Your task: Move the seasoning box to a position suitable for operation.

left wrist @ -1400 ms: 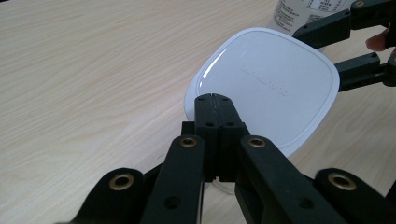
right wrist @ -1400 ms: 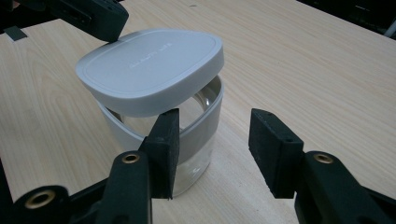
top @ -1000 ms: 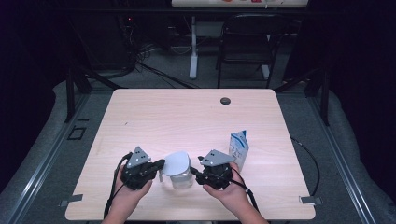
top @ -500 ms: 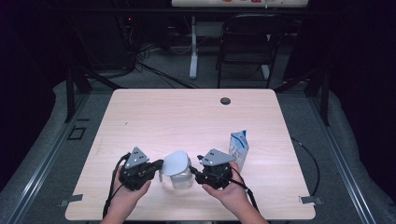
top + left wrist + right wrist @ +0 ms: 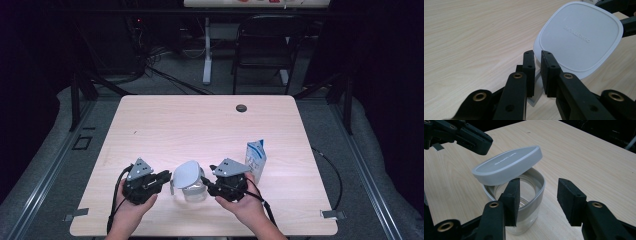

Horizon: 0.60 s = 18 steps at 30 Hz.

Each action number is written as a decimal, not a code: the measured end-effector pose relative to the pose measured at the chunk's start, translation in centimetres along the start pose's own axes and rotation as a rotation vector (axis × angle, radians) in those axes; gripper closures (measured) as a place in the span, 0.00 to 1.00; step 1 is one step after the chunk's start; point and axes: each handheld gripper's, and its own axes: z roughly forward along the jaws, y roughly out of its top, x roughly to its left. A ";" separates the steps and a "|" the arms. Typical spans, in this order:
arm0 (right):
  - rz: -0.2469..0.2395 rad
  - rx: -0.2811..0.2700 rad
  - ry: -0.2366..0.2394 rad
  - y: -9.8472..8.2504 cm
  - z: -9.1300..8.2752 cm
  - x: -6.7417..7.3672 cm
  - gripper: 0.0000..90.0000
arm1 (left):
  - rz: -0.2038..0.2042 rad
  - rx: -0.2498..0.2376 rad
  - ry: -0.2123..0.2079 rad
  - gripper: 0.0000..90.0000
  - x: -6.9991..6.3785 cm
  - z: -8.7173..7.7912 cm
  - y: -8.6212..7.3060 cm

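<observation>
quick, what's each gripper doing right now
Left gripper: jaws have just been opening, a small gap between them, the lid's tab between them.
Right gripper: open beside the glass jar, no grip visible.

Off to your right, small blue-and-white carton (image 5: 255, 160) standing upright on wooden table (image 5: 200, 130). Dark round grommet (image 5: 241, 108) sitting near far edge. Black chair (image 5: 262, 50) and tangled cables (image 5: 155, 52) sitting on floor beyond.

Grey lid (image 5: 580, 41) with raised lettering, seen upside down at upper right of the left gripper view, apparently "QUALITLIFE", same lettering too small to read in the right gripper view
</observation>
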 end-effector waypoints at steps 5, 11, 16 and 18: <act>0.004 -0.007 0.003 0.3 0.1 0.0 0.59 | -0.011 -0.015 0.012 0.89 0.6 -0.5 -0.1; -0.005 0.006 0.015 0.4 0.4 0.2 0.59 | -0.052 -0.044 0.014 0.88 1.4 -1.0 -0.3; 0.001 -0.002 0.019 0.4 0.7 0.3 0.59 | -0.038 -0.030 0.014 0.87 1.4 -1.0 -0.4; 0.001 -0.001 0.019 0.4 0.7 0.3 0.59 | -0.037 -0.026 0.017 0.87 1.4 -1.1 -0.4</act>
